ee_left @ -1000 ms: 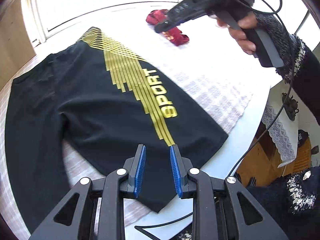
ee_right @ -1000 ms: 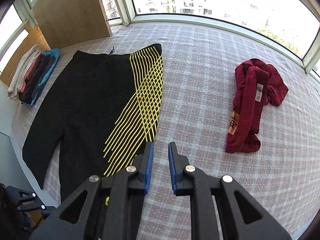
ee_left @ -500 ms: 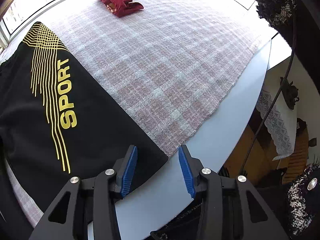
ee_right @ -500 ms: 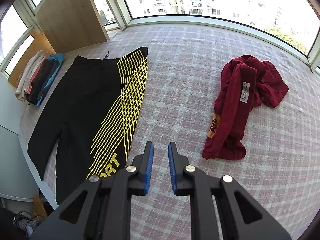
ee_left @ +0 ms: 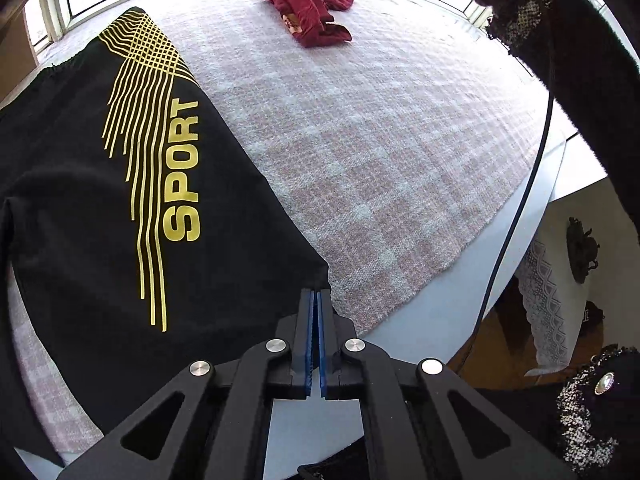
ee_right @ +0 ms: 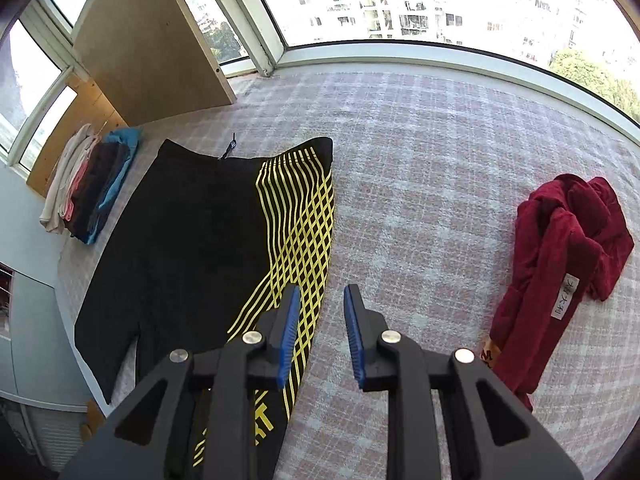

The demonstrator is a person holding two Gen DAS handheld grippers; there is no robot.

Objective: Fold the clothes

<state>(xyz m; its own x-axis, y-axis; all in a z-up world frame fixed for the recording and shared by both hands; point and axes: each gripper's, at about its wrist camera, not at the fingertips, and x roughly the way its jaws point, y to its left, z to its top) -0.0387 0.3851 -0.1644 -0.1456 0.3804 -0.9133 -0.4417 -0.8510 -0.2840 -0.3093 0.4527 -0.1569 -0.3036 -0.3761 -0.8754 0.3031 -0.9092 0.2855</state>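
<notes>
Your left gripper point(ee_left: 315, 300) just went from spread wide half a second ago to pressed together, and it looks like it's pinching the near hem corner of the black shorts point(ee_left: 120, 200), on the side with the yellow SPORT print point(ee_left: 182, 172). The blue pads meet right at the corner's tip, so how much fabric is actually between them is hard to tell.

The right gripper point(ee_right: 322, 332) changed too: its jaws were nearly together a moment ago, now they're spread apart, and it hangs above the striped leg of the shorts, holding nothing.

The shorts themselves lie flat and spread out on the checked cloth point(ee_left: 380, 140), both legs open, waistband at the far end. Off to the right of the shorts, well apart, sits the crumpled red garment point(ee_right: 560, 264); to their left there's a neat stack of folded clothes point(ee_right: 88, 188).

So one corner's grabbed and the other tool is ready. My guess is you're setting up a lengthwise fold. Check that corner grip before lifting, it could slip.
</notes>
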